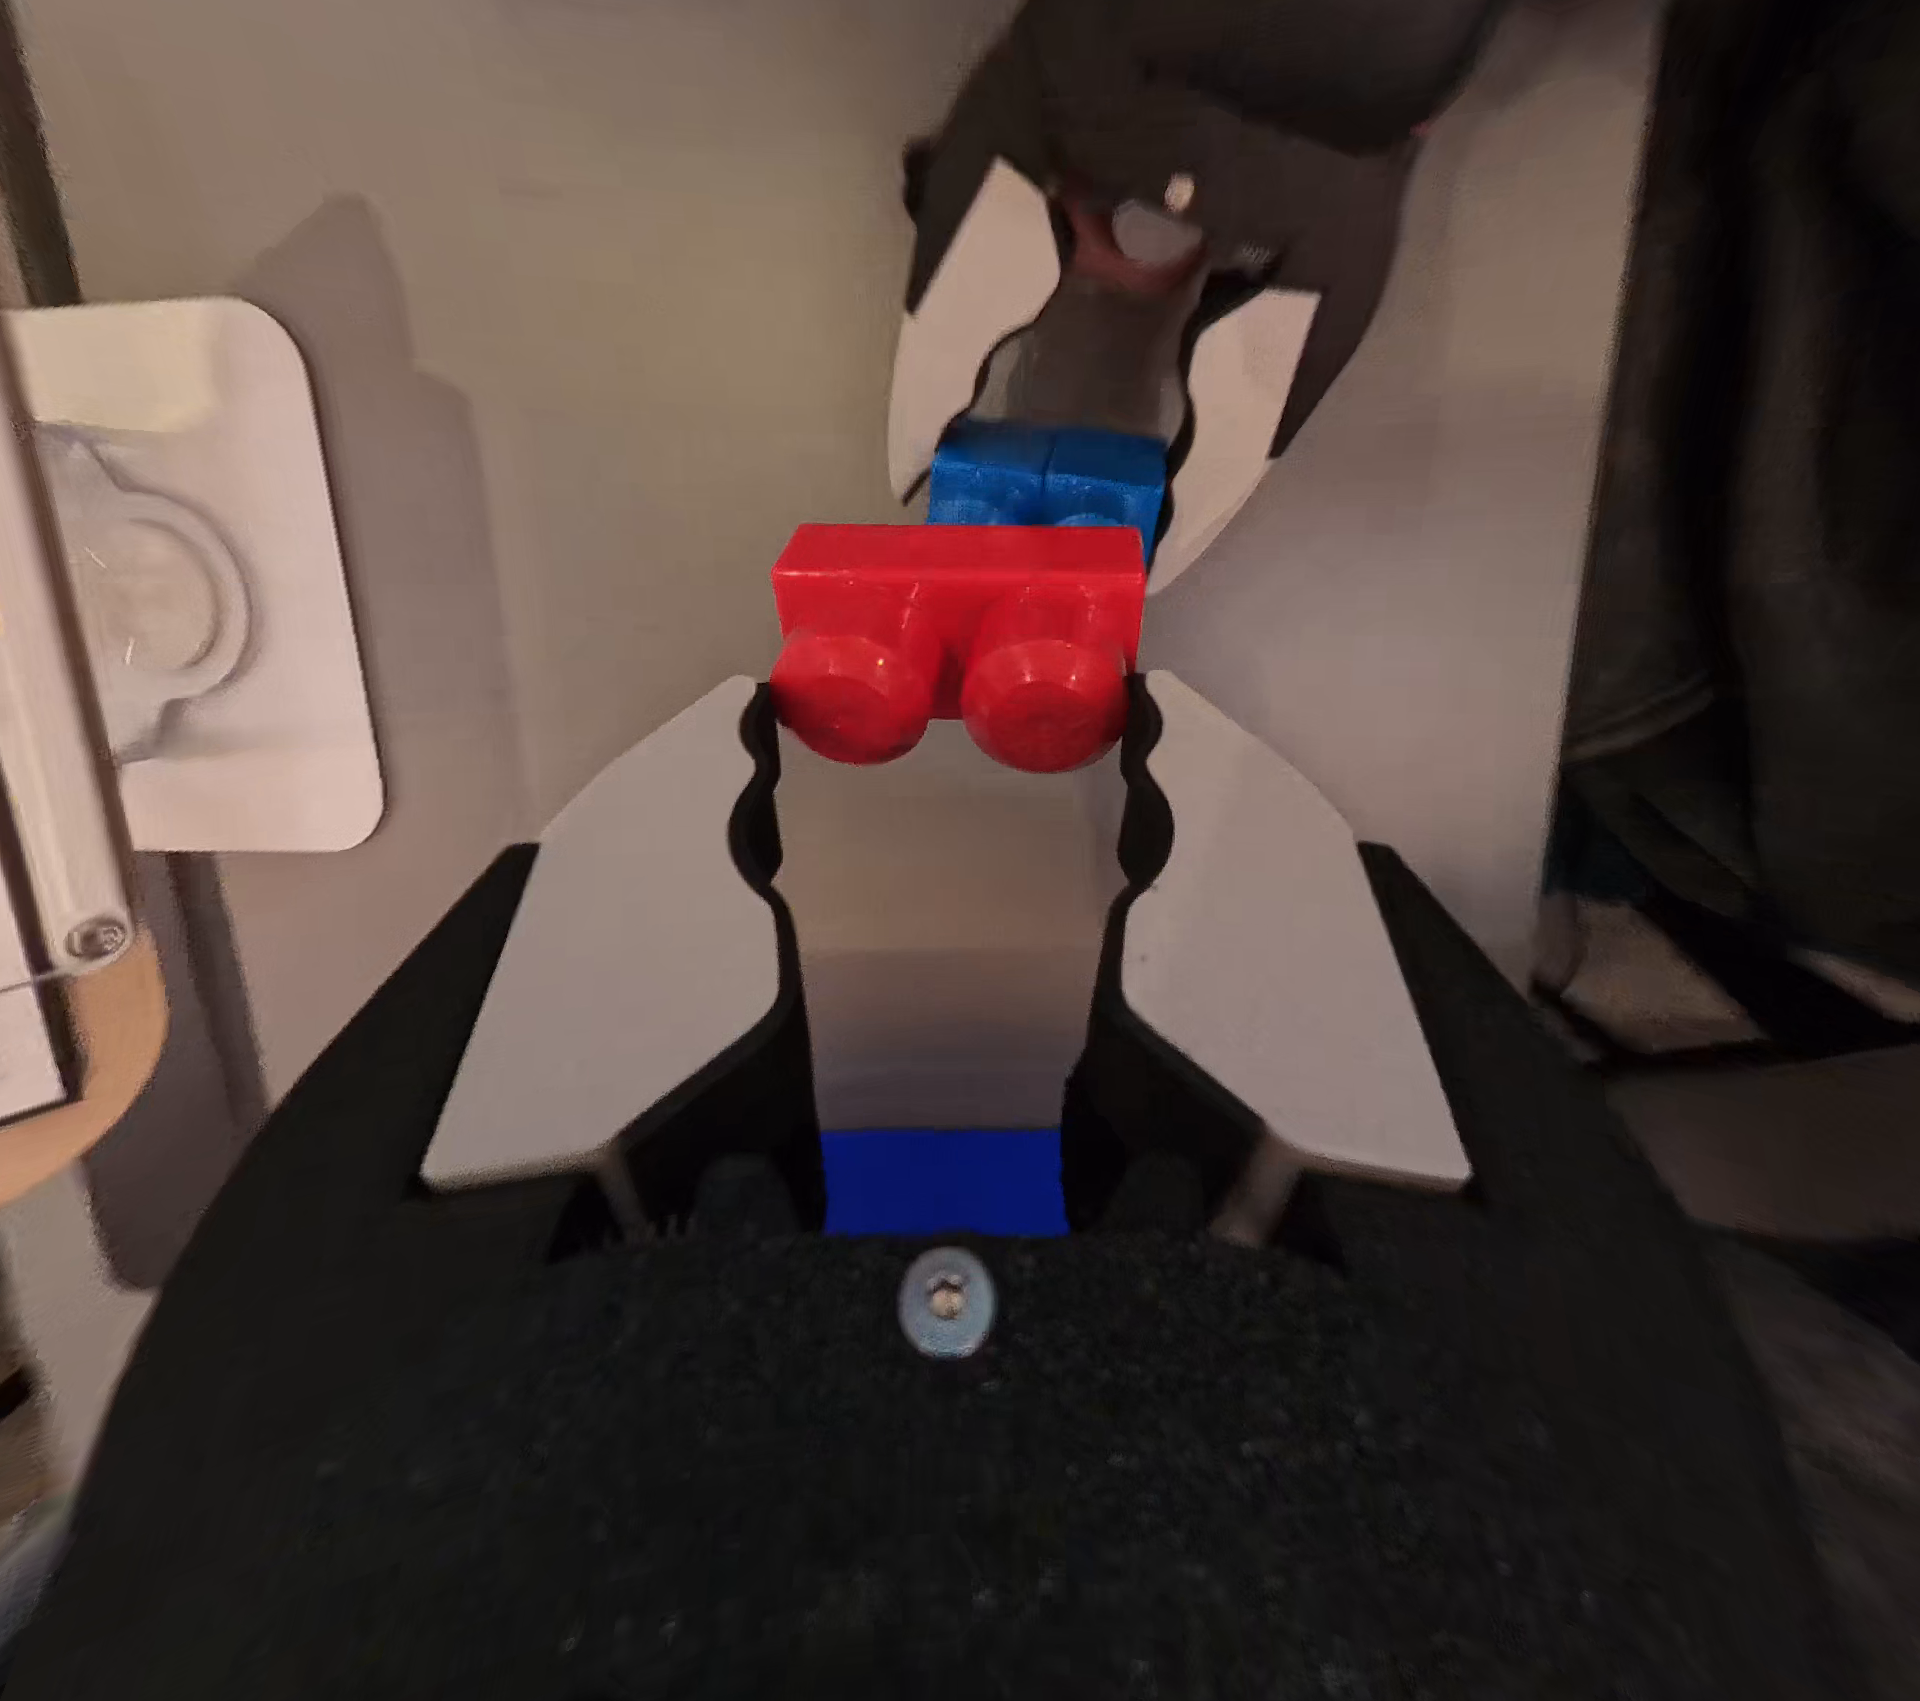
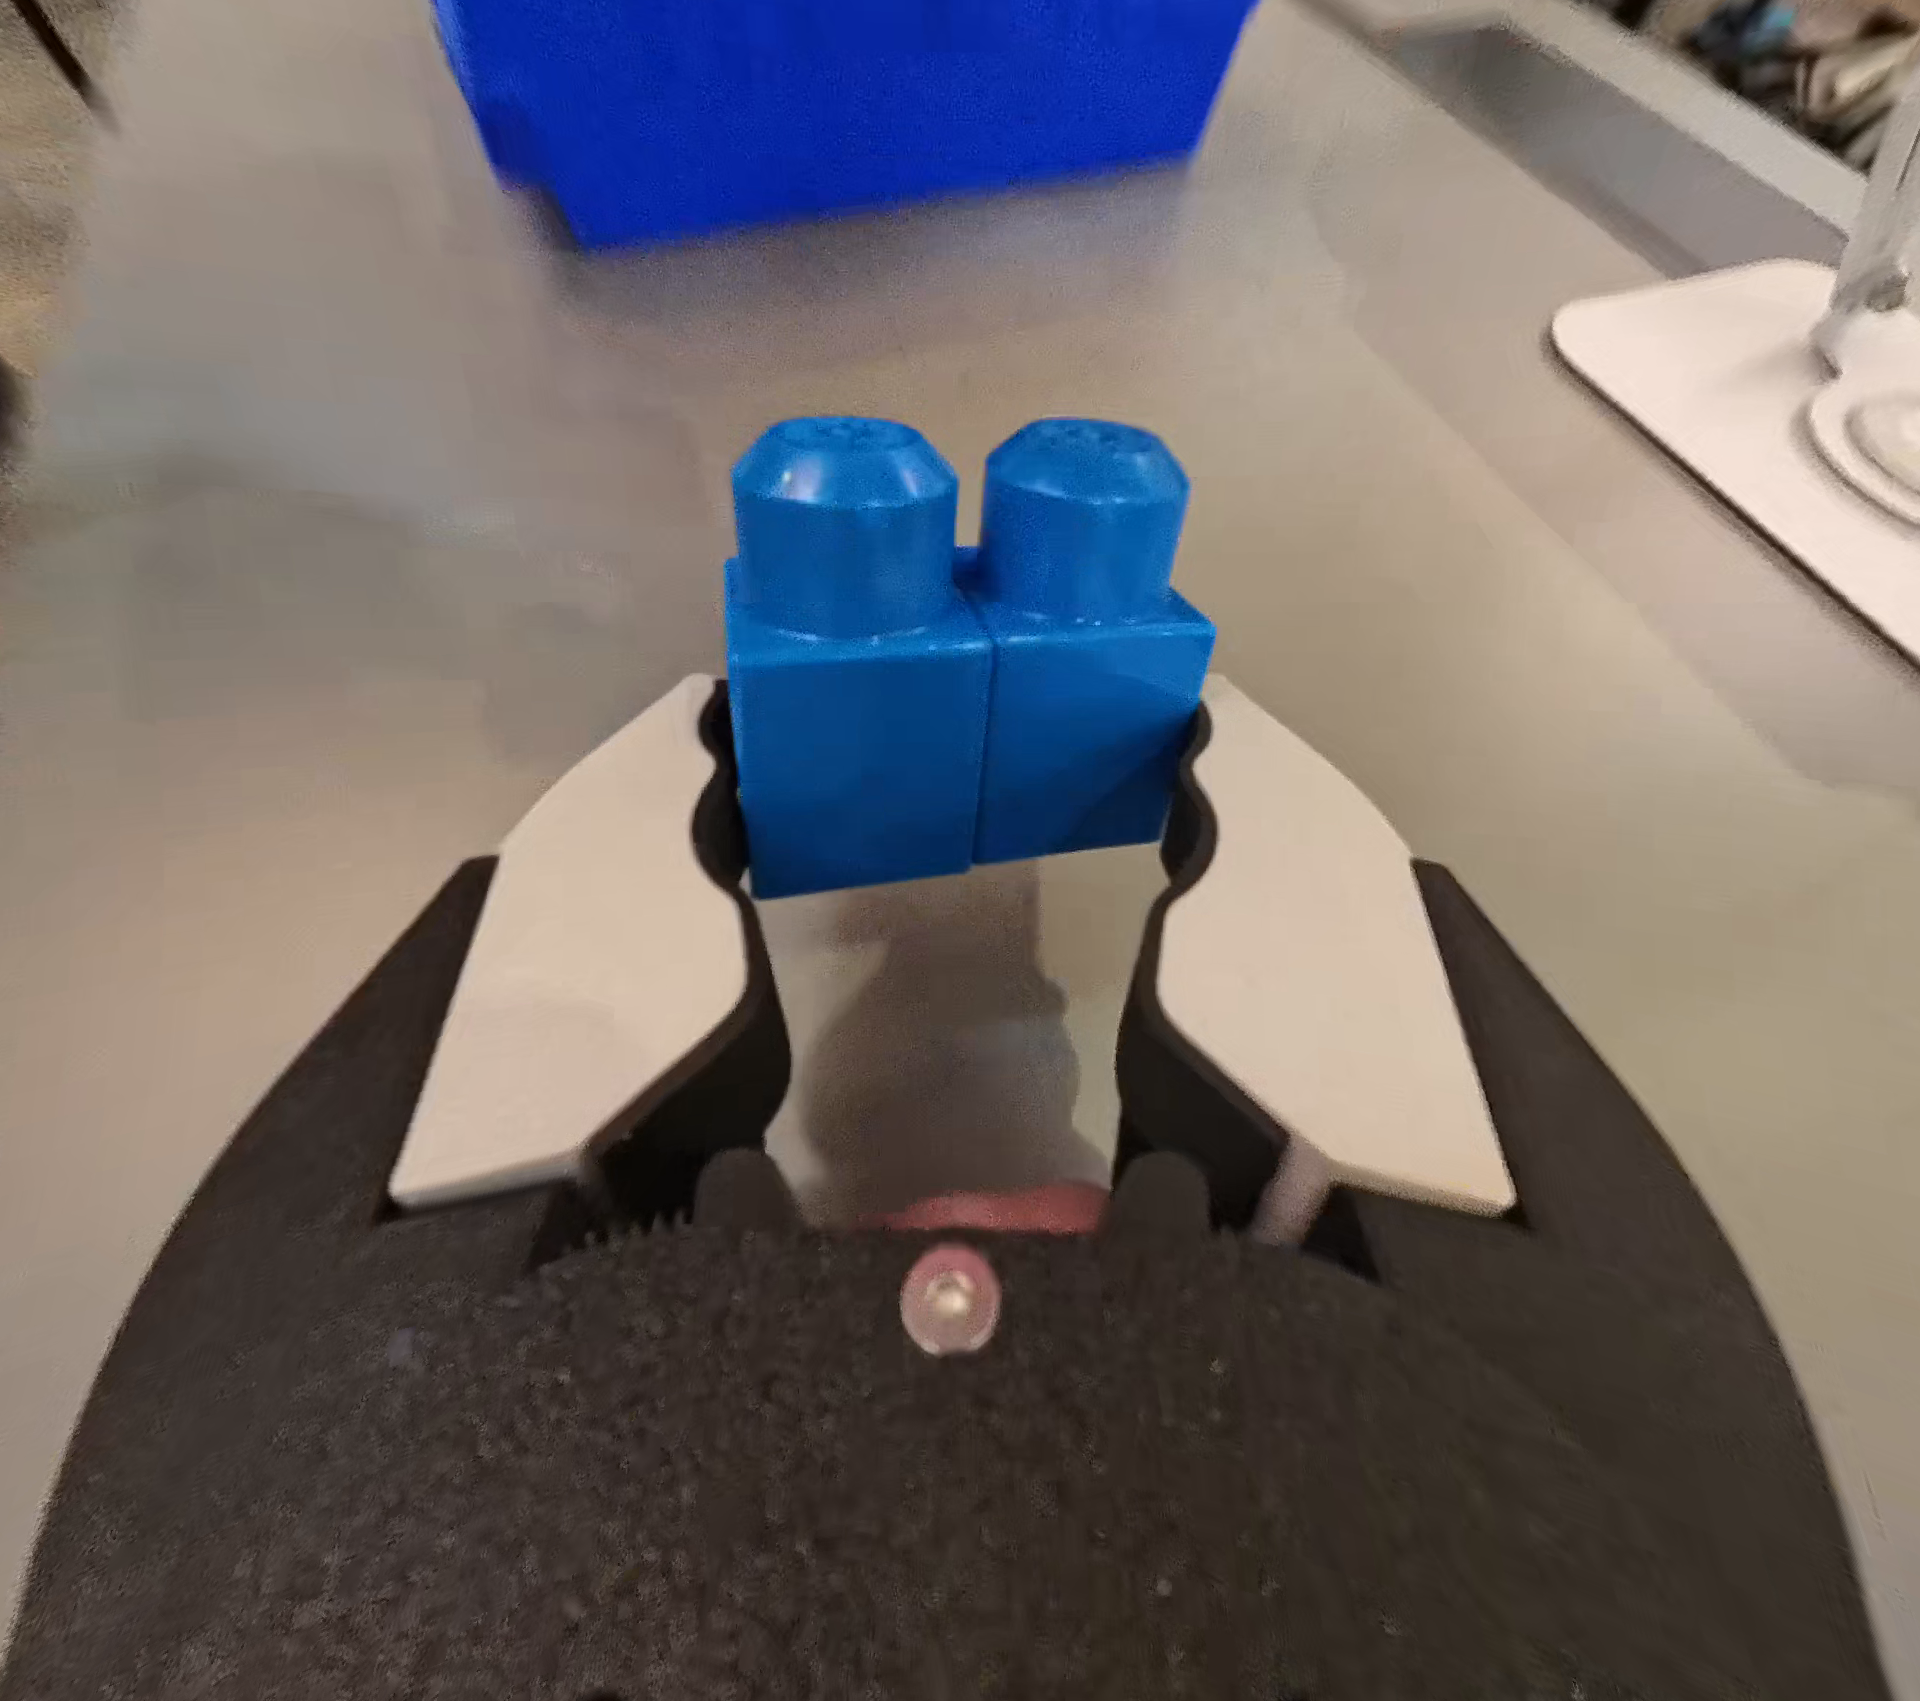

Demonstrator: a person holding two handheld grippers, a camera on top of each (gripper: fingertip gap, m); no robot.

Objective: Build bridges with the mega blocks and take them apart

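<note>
In the left wrist view my left gripper [image 1: 948, 706] is shut on a red two-stud block [image 1: 951, 612], gripping it by the studs, which point toward the camera. Just beyond it the right gripper [image 1: 1044, 456] comes from the top and holds a blue block [image 1: 1044, 482], which sits right behind the red one. In the right wrist view my right gripper [image 2: 961, 778] is shut on the blue two-stud block [image 2: 966, 716], studs up, above the grey table [image 2: 312, 508].
A blue bin [image 2: 831, 72] stands at the far side of the table. A white mat [image 2: 1714, 404] with a clear glass object lies at the right; it also shows at the left in the left wrist view [image 1: 239, 571]. A dark sleeve fills the upper right there.
</note>
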